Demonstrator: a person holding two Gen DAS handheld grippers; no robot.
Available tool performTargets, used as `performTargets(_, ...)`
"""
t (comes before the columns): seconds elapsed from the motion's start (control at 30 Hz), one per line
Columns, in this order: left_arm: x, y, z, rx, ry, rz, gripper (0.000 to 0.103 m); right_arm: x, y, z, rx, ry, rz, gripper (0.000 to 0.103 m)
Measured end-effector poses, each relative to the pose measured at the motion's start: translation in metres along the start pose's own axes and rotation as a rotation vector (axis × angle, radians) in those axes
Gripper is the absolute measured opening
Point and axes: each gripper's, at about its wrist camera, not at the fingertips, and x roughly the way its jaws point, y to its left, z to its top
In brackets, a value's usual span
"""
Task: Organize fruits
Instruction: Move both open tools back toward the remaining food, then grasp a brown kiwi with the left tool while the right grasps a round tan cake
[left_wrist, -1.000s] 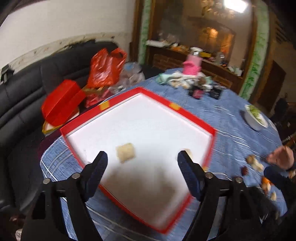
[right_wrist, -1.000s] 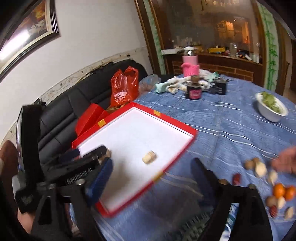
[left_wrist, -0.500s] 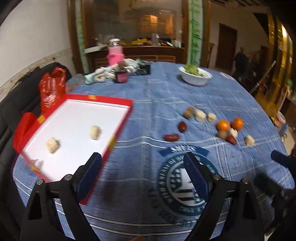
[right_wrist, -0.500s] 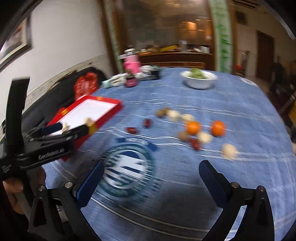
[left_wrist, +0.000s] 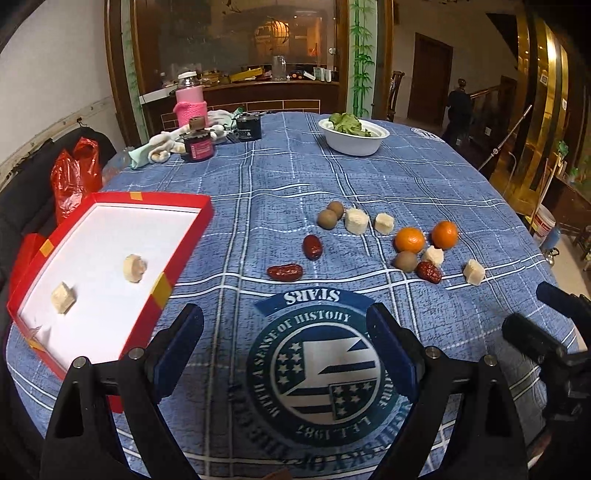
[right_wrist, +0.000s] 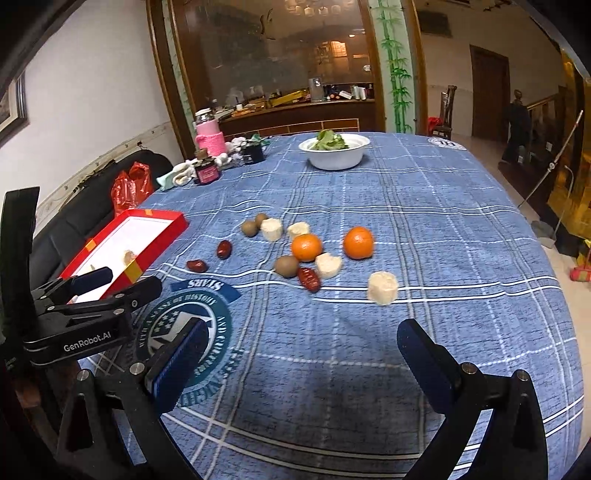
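A red-rimmed white tray (left_wrist: 186, 245) lies at the table's left and holds two pale fruit chunks (left_wrist: 135, 268). It also shows in the right wrist view (right_wrist: 162, 238). Loose fruit lies mid-table: two oranges (left_wrist: 409, 240) (right_wrist: 358, 242), red dates (left_wrist: 284, 272) (right_wrist: 308, 278), brown kiwis (left_wrist: 327, 219) (right_wrist: 286, 266) and pale chunks (left_wrist: 474, 271) (right_wrist: 383, 287). My left gripper (left_wrist: 284, 350) is open and empty above the printed emblem. My right gripper (right_wrist: 299, 358) is open and empty, short of the fruit. The left gripper also appears in the right wrist view (right_wrist: 114, 282).
A white bowl of greens (left_wrist: 352, 138) stands at the back. A pink-sleeved bottle (left_wrist: 190, 103), dark jars (left_wrist: 199, 146) and cloths sit at the back left. A red plastic bag (left_wrist: 75, 177) lies on the black sofa left of the table.
Both grippers have swung right, away from the tray, and now face the loose fruit mid-table. Both stay open and empty. The two chunks stay in the tray.
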Motion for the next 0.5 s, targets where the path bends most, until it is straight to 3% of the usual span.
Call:
performTargets(0.27,0.009,-0.011,0.006,0.021,0.008,-0.063,0.090,0.021,-0.049,0.022,0.124,0.043,-0.046,0.102)
performTargets(0.33,0.009,-0.012,0.006,0.024,0.008,-0.068,0.090,0.033,-0.056,0.025,0.126,0.066,-0.069,0.098)
performTargets(0.4,0.010,-0.013,0.007,0.031,0.006,-0.068,0.090,0.044,-0.059,0.026,0.132,0.101,-0.088,0.076)
performTargets(0.5,0.014,-0.015,0.010,0.033,0.008,-0.069,0.090,0.061,-0.062,0.027,0.136,0.143,-0.100,0.066)
